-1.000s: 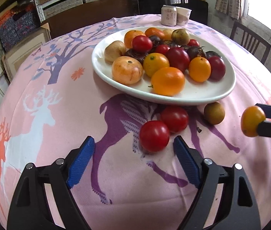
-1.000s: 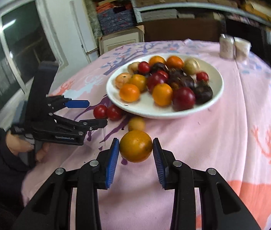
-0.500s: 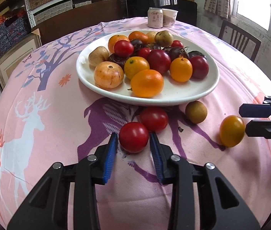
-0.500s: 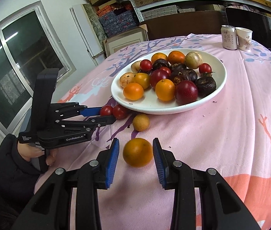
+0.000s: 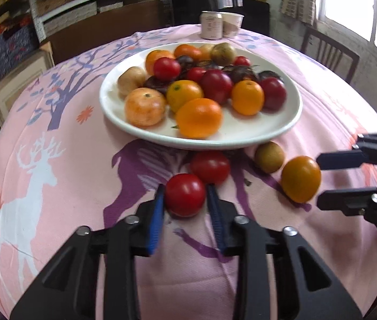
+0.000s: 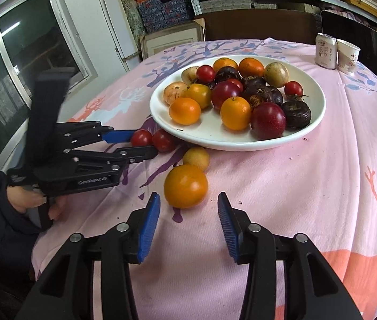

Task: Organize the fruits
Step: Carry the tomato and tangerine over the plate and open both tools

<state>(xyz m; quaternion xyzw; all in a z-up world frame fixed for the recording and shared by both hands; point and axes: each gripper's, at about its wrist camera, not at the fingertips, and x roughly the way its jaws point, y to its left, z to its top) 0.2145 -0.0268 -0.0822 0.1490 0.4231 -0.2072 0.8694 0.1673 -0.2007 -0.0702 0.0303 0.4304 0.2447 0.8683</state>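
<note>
Left claw (image 5: 185, 200) grips a red tomato (image 5: 185, 194) between its blue pads, on the pink cloth of the worktop (image 5: 81, 176) just in front of the white plate (image 5: 281, 128). A second tomato (image 5: 210, 166) touches it from behind. Right claw (image 6: 187, 218) is opening, its pads clear of the orange fruit (image 6: 185, 186) lying just ahead of them, beside a small brownish fruit (image 6: 196, 158). More fruit fills the plate.

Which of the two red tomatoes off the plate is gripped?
The nearer tomato, clamped between the left gripper pads; the other tomato lies free against the plate.
</note>
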